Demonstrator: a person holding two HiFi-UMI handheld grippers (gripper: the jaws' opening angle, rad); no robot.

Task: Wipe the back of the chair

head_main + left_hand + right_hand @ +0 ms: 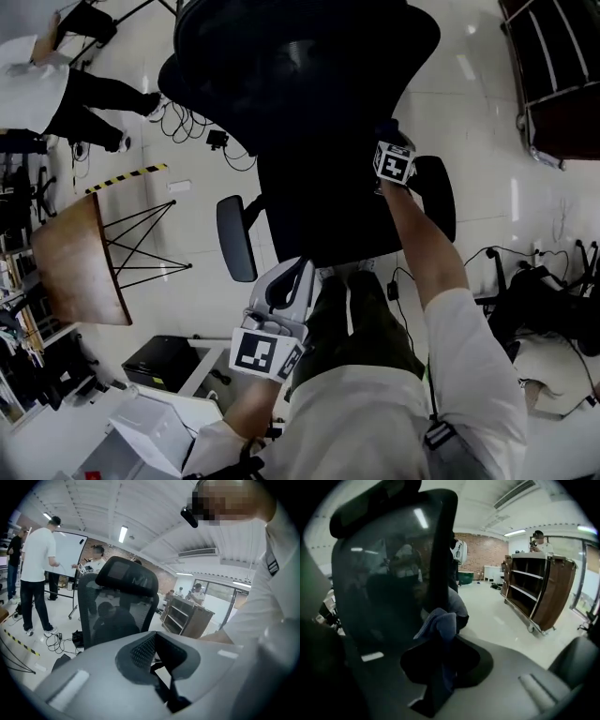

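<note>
A black mesh office chair (309,84) stands in front of me, its backrest toward the top of the head view. My right gripper (390,139) is raised at the backrest's right side, shut on a blue cloth (440,623). In the right gripper view the cloth bunches out of the jaws right against the dark mesh back (384,588). My left gripper (289,277) hangs low near my body, away from the chair. In its own view the left gripper (161,665) has its jaws together with nothing in them, and the chair (119,609) stands some way ahead.
A wooden-topped folding table (75,262) stands at the left, with cables (187,122) on the floor beyond it. A person in white (35,569) stands by a whiteboard (68,555). A wooden shelf cart (543,588) is to the right. A black box (164,361) lies near my feet.
</note>
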